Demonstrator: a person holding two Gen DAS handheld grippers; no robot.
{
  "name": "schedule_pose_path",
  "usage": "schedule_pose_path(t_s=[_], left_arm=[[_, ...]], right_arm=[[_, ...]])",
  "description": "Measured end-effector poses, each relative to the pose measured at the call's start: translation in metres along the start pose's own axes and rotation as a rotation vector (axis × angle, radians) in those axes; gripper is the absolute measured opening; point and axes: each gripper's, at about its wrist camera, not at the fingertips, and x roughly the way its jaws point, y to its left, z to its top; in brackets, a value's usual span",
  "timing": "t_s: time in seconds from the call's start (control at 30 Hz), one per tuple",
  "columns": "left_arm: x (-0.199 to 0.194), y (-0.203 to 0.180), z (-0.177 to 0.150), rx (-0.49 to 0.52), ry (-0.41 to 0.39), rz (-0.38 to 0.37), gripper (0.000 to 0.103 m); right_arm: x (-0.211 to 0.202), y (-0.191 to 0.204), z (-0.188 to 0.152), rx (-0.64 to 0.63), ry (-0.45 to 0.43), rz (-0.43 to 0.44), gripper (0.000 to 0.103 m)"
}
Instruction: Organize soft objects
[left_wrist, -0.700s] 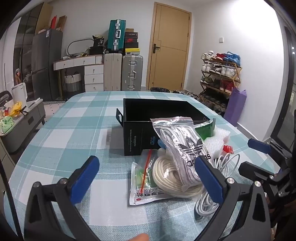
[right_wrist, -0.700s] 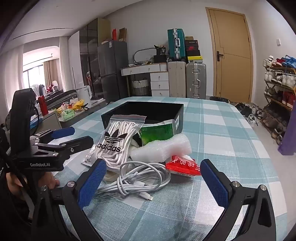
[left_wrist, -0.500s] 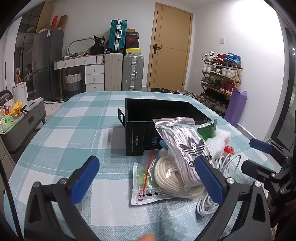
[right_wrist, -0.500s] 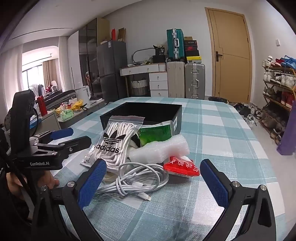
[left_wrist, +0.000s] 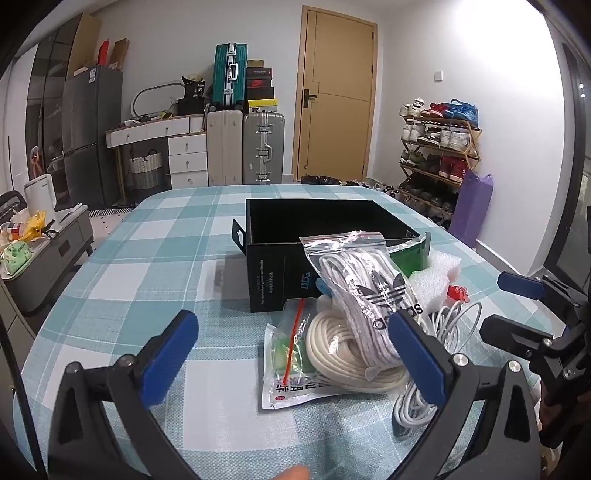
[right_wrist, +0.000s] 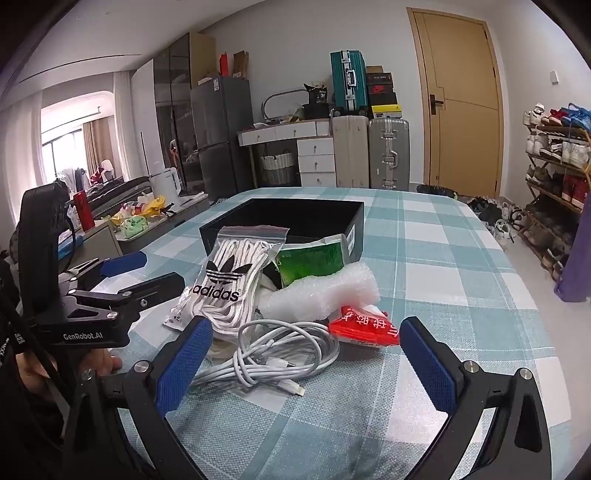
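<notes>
A pile of soft things lies on the checked tablecloth in front of an open black box (left_wrist: 325, 221) (right_wrist: 295, 218). It holds a clear adidas bag of white laces (left_wrist: 365, 288) (right_wrist: 229, 280), a cream rope coil (left_wrist: 332, 350), a flat printed sachet (left_wrist: 291, 384), a white cable (right_wrist: 280, 354) (left_wrist: 417, 402), white foam wrap (right_wrist: 321, 291) (left_wrist: 436, 277), a green packet (right_wrist: 310, 262) (left_wrist: 410, 254) and a red packet (right_wrist: 365, 325) (left_wrist: 458, 293). My left gripper (left_wrist: 291, 354) (right_wrist: 144, 269) hovers open before the pile's left side. My right gripper (right_wrist: 306, 362) (left_wrist: 513, 306) stands open over the cable, holding nothing.
The round table (left_wrist: 155, 280) has bare cloth to the left and right (right_wrist: 461, 280) of the pile. Behind it stand suitcases (left_wrist: 262, 147), a white desk, a fridge and a door. A shoe rack (left_wrist: 439, 155) lines the right wall. A low cabinet (left_wrist: 44, 251) sits left.
Both grippers have drifted slightly, so the box and pile sit a little differently in each view. Nothing on the table has moved, and both stay open.
</notes>
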Motion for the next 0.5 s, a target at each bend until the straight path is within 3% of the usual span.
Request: schedule_pose_path(t_s=[0.5], left_arm=[[-0.0003, -0.0024, -0.0003, 0.011, 0.000, 0.002, 0.103]], right_arm=[[-0.0007, 0.0039, 0.0017, -0.009, -0.002, -0.006, 0.103]])
